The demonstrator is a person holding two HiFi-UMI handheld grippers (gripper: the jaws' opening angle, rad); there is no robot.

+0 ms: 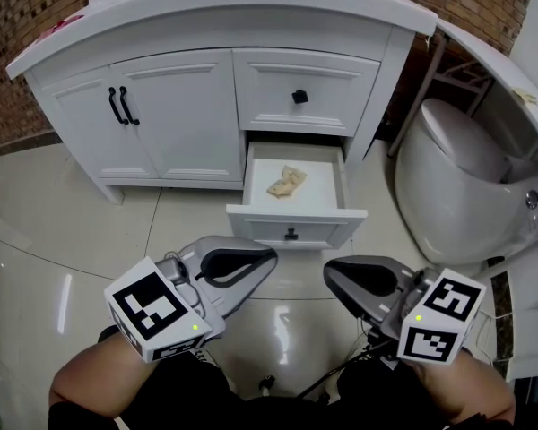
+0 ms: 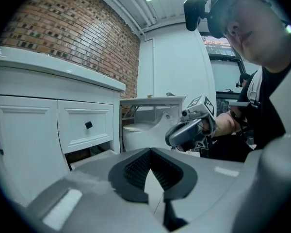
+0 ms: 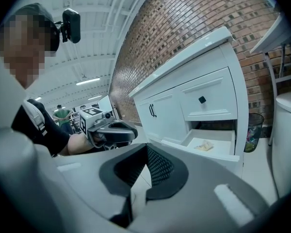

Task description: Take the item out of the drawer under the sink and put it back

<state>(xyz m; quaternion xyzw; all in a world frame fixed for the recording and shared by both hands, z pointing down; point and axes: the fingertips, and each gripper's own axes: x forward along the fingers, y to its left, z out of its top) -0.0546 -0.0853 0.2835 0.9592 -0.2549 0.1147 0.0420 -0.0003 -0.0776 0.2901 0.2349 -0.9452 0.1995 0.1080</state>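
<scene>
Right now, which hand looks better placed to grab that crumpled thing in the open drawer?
Probably the left. The left gripper has its tip just before the drawer, roughly in line with the crumpled item. The right gripper sits off to the side. Both are shut, empty.

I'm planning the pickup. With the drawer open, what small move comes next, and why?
Probably open the right gripper and move it toward the crumpled beige item: it lies in the open drawer, while that gripper is shut, empty and short of it.
</scene>
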